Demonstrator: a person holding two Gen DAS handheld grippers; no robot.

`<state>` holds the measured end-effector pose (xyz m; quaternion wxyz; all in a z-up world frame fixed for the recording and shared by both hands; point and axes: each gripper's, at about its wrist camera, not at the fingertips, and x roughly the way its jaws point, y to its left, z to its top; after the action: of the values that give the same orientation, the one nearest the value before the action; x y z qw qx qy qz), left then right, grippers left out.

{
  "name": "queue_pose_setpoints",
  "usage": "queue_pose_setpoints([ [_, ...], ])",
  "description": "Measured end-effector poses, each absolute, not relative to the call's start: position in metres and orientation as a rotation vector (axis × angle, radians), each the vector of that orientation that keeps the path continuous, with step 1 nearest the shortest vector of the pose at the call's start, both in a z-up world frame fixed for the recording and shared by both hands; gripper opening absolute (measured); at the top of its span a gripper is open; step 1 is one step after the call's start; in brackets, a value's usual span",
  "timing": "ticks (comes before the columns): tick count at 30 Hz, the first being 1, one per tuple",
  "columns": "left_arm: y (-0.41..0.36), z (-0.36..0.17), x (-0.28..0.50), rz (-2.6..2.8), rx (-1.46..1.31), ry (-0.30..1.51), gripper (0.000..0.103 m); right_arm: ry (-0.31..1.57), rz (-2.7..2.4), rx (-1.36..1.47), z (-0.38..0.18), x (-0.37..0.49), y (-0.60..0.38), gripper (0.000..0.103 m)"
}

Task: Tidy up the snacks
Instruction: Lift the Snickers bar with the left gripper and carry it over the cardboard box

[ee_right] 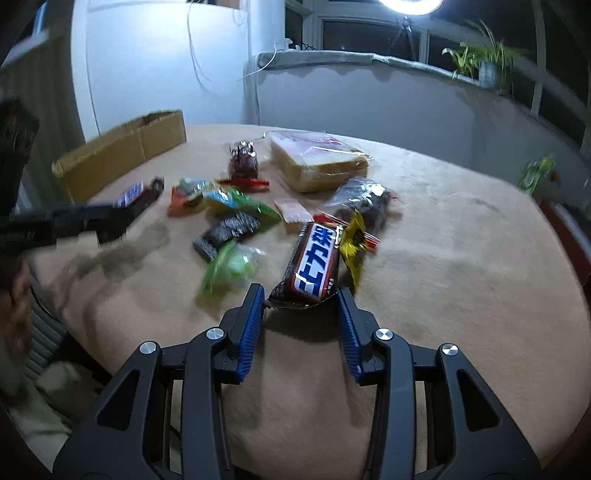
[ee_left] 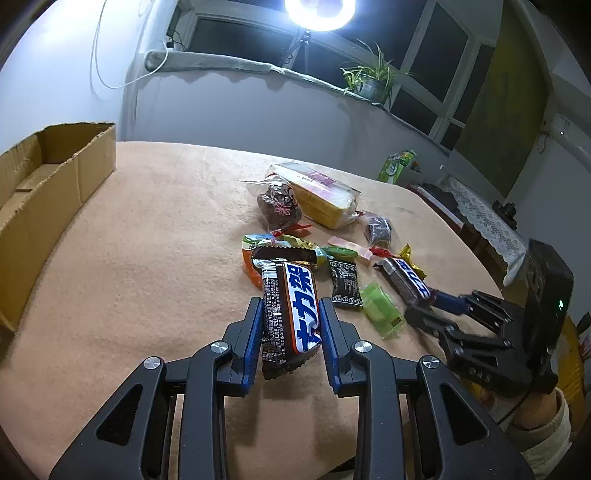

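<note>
My left gripper (ee_left: 290,310) is shut on a brown Snickers bar (ee_left: 290,306), held a little above the tan cloth; it also shows at the left of the right wrist view (ee_right: 136,194). My right gripper (ee_right: 301,295) is closed on the near end of a second Snickers bar (ee_right: 316,262), which lies beside a yellow candy (ee_right: 352,240); that bar shows in the left wrist view (ee_left: 408,280). More snacks lie behind: a bagged bread loaf (ee_left: 317,194), a dark cake in clear wrap (ee_left: 279,206), a green packet (ee_left: 380,308) and a black sachet (ee_left: 345,282).
An open cardboard box (ee_left: 48,192) stands at the table's left edge, also seen in the right wrist view (ee_right: 122,147). The tan cloth (ee_left: 147,258) covers the table. A windowsill with a potted plant (ee_left: 371,79) runs behind. A ring light (ee_left: 319,11) glares overhead.
</note>
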<state>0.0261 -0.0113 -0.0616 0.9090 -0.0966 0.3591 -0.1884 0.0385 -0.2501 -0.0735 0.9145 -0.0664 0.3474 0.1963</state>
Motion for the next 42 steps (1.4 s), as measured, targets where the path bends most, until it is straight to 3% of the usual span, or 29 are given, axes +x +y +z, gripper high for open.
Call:
queue_pose_setpoints([
  [4,-0.010,-0.065,0.025,-0.390,-0.198,0.747,0.028,0.713,0.375,-0.123,-0.079,0.050,-0.246,0.041],
  [8,-0.007,-0.066,0.023,-0.392,-0.206,0.744,0.028,0.696,0.346,-0.087,-0.079,0.055,-0.248,0.031],
  [17,0.003,-0.050,0.018,-0.396,-0.238,0.687,0.028,0.614,0.414,0.126,-0.056,0.048,-0.276,0.030],
  [27,0.026,-0.020,0.019,-0.353,-0.246,0.606,0.028,0.510,0.434,0.138,-0.013,0.046,-0.266,0.030],
  [42,0.113,0.013,0.023,-0.179,-0.295,0.493,0.028,0.513,0.645,0.048,0.018,0.074,-0.142,0.030],
])
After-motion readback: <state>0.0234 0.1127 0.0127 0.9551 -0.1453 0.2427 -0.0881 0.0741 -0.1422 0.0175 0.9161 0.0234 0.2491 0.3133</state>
